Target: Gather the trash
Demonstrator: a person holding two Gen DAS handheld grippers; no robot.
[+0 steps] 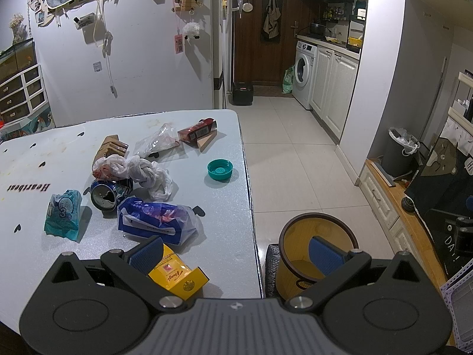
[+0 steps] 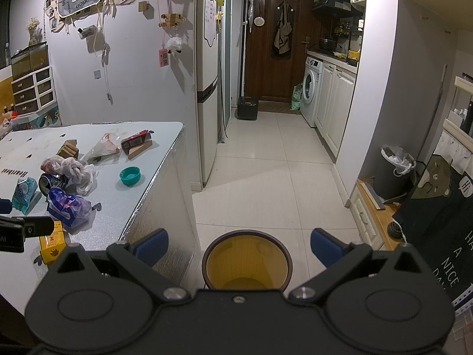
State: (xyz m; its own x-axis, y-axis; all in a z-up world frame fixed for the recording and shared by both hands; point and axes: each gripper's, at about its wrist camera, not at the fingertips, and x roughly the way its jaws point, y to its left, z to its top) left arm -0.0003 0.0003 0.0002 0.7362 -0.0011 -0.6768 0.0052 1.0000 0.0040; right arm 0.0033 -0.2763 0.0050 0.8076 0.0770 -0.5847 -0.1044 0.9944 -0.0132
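Here, your left gripper (image 1: 236,251) is spread wide & empty, its left finger (image 1: 146,254) just over the yellow carton (image 1: 177,278) at the table (image 1: 230,207) edge, long axis running toward lower right. Right gripper (image 2: 238,247), also spread, hangs above the bin (image 2: 246,261); left is nearer. Carton: stiff glossy card. Nearby trash: crinkly plastic bags, a dented can (image 1: 108,193).

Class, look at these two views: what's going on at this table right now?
A person with a gripper in each hand is clearing trash off a table. The left gripper is open beside a yellow box at the table's edge, holding nothing. The right gripper hangs open above a yellow bin on the floor, which looks empty. The can, bags and teal lid remain.
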